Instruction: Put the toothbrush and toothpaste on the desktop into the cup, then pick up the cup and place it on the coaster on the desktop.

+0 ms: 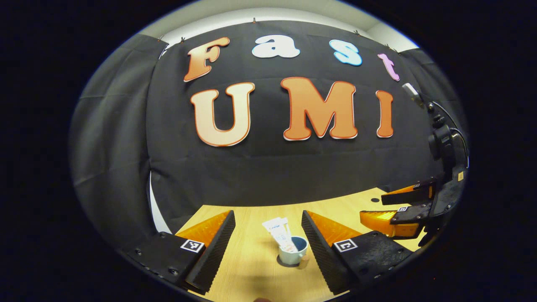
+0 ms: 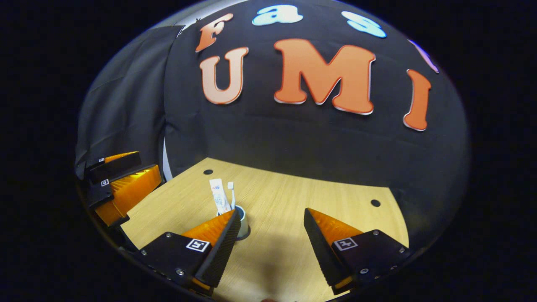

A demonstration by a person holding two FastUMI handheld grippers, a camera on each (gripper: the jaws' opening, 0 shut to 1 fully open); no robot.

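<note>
The left claw has its fingers wide apart over the counter, gripping nothing; the cup stands on the counter ahead, seen between the fingers and apart from both. In the right gripper view the right claw is likewise spread wide and holds nothing, and its left finger covers the near side of the cup, so whether finger and cup touch cannot be told. The toothpaste stands tilted in the cup with its flat crimped end up; in the right gripper view the toothpaste and the toothbrush both rise from the cup, the brush head uppermost. In the left gripper view the toothbrush is hard to pick out behind the tube. A dark ring at the cup's foot may be the coaster, but most of it is hidden and I cannot be sure. A small tan thing beside the cup in the left gripper view is too blurred to name. The right claw also shows at the right edge of the left gripper view, cut off by the rim, and the left claw at the left edge of the right gripper view, well apart from the cup.
</note>
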